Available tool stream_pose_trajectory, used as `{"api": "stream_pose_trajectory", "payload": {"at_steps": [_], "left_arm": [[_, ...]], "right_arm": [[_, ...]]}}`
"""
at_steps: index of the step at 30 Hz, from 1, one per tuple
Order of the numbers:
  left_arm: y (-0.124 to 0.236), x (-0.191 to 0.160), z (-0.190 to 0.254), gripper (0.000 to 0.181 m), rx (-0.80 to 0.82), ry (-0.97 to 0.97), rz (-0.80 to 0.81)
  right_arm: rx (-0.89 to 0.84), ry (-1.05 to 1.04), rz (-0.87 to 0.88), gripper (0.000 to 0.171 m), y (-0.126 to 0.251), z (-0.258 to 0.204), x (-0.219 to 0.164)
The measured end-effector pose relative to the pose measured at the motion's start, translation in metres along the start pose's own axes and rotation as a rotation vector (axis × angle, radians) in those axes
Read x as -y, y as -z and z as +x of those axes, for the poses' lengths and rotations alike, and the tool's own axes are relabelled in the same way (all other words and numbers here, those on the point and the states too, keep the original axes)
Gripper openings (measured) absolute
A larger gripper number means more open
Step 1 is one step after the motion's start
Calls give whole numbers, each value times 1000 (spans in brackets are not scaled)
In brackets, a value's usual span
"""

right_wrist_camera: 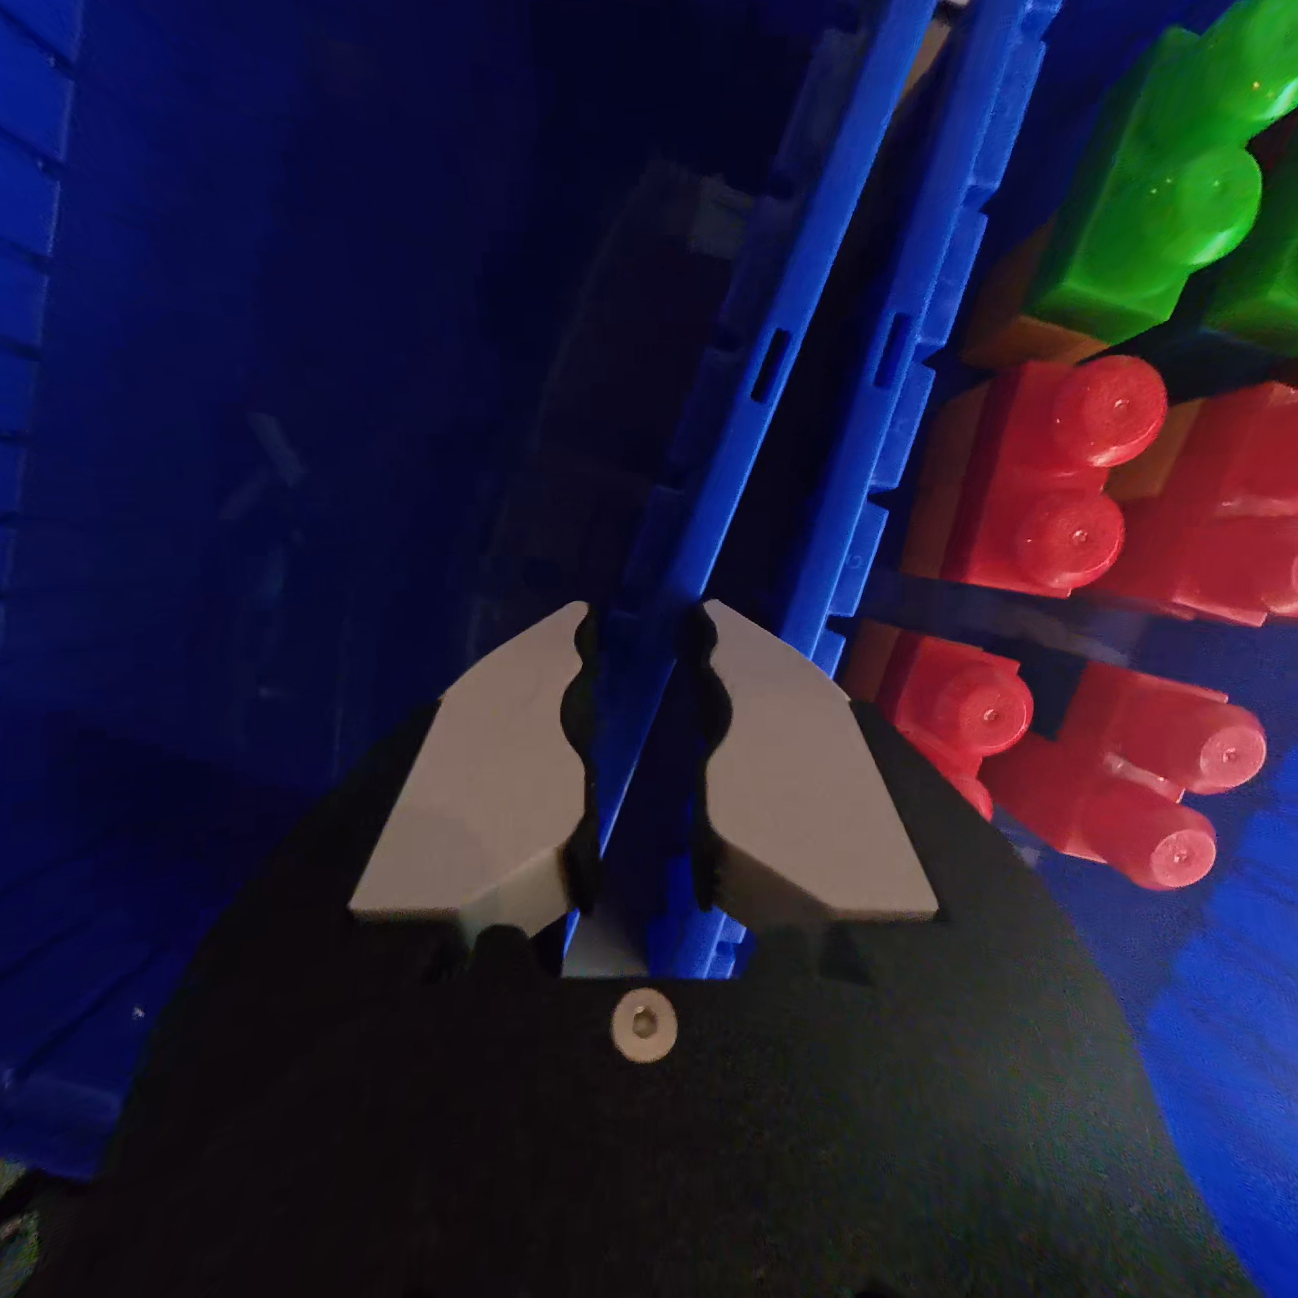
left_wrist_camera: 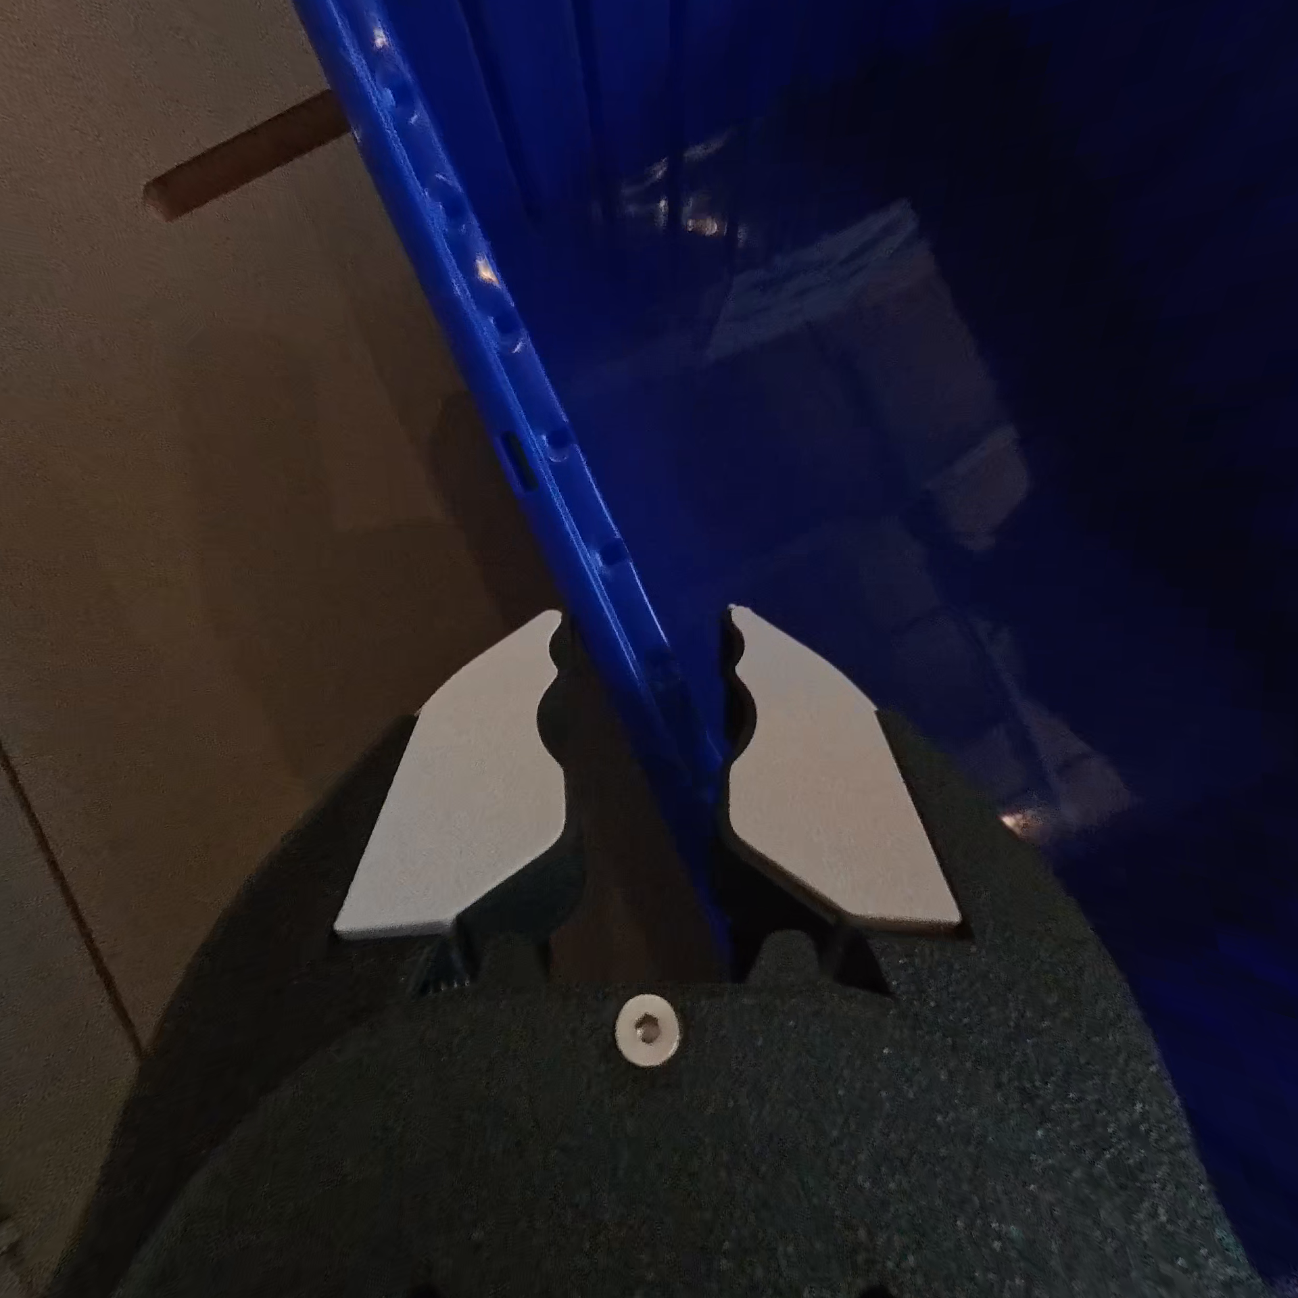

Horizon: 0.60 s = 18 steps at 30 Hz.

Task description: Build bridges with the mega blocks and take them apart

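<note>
Dimly lit, a tan surface (left_wrist_camera: 175, 435) lies left of a glossy blue plastic bin rim (left_wrist_camera: 492, 330). Left gripper (left_wrist_camera: 643, 618) straddles that rim, jaws parted. Right gripper (right_wrist_camera: 643, 611) pinches a ribbed bin rim (right_wrist_camera: 808, 281); studded red (right_wrist_camera: 1046, 492) and green mega blocks (right_wrist_camera: 1166, 204) lie right of it.

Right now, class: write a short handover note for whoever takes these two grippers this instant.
Left gripper: straddles the blue bin rim, jaws apart with gaps showing, not clamped.
Right gripper: closed on the rim of a blue bin; a second bin's rim runs beside it.
Blocks: red blocks and green blocks lie loose in that second bin.
Done: no bridge in view.
Left: pick out blocks, build the bridges, then take them apart.
</note>
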State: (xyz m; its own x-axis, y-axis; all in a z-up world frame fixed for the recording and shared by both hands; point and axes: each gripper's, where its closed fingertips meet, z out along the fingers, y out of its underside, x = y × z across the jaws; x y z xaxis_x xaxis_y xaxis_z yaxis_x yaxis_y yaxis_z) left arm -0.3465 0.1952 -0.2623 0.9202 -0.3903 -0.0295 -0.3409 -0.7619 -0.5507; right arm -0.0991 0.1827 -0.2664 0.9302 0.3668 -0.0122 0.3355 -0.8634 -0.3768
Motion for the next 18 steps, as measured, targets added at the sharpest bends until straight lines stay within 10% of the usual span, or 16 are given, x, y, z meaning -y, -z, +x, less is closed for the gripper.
{"api": "stream_pose_trajectory", "payload": {"at_steps": [5,9,18], "left_arm": [[-1,-1,0,40,3,-5,-20],[21,5,-12,34,95,3,57],[180,8,38,32,133,39,696]], "right_arm": [[33,-20,-41,61,-2,-16,-4],[-18,8,-49,42,-2,-6,-6],[-299,159,-213,38,-13,5,-16]]}}
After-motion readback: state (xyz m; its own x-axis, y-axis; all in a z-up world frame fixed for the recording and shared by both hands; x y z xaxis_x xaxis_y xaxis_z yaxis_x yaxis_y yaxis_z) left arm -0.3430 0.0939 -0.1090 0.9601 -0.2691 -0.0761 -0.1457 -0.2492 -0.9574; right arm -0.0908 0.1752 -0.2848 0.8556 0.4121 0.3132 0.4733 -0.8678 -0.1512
